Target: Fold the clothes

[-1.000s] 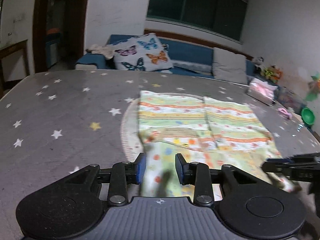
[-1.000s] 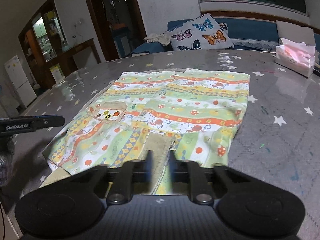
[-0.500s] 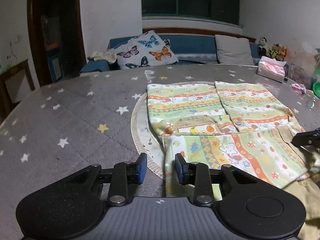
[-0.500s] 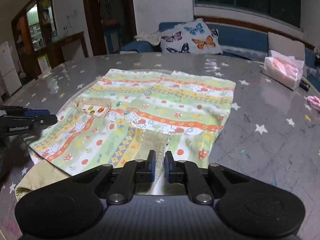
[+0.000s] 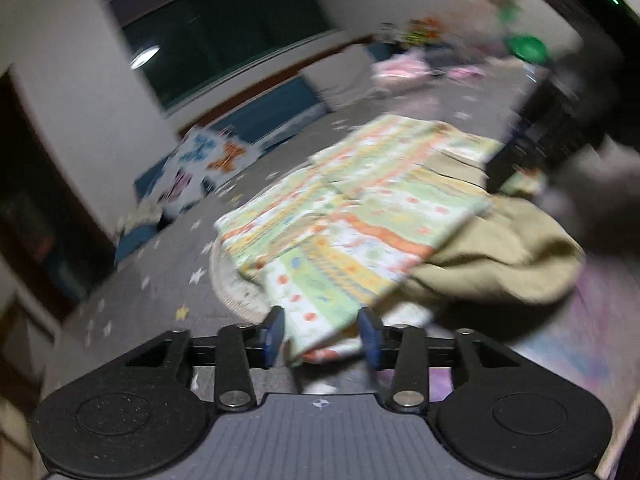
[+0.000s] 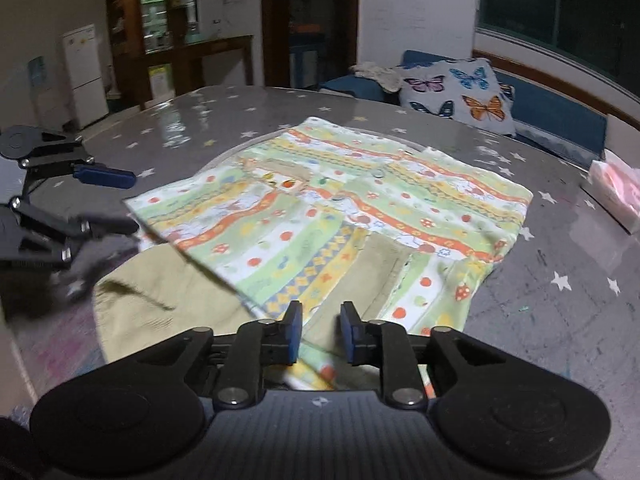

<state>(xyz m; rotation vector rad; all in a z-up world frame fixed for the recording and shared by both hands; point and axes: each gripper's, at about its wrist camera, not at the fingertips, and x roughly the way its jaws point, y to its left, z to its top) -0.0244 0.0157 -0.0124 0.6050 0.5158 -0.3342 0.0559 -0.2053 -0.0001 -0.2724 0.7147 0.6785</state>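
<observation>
A small patterned shirt (image 6: 360, 216) in green, orange and yellow lies on the star-print table (image 6: 560, 320). Its near part is turned over, showing the khaki inside (image 6: 160, 308). My right gripper (image 6: 322, 332) is at the near hem. Its jaws are opening, and cloth lies in the gap without being pressed. In the blurred, tilted left wrist view, my left gripper (image 5: 321, 332) is also opening, with a corner of the shirt (image 5: 352, 216) loose between its blue pads. The left gripper (image 6: 116, 200) also shows at the left edge of the right wrist view, its fingers spread.
A round pale mat (image 5: 228, 292) lies under the shirt. A pink tissue pack (image 6: 616, 192) sits at the table's right edge. Behind the table is a blue sofa with a butterfly cushion (image 6: 460, 96). A green bowl-like thing (image 5: 528, 48) and toys are blurred at far right.
Both grippers' jaws have widened and let the hem go slack. The left gripper has rolled and swung sideways. The shirt's near part now lies folded over, with khaki lining showing.
</observation>
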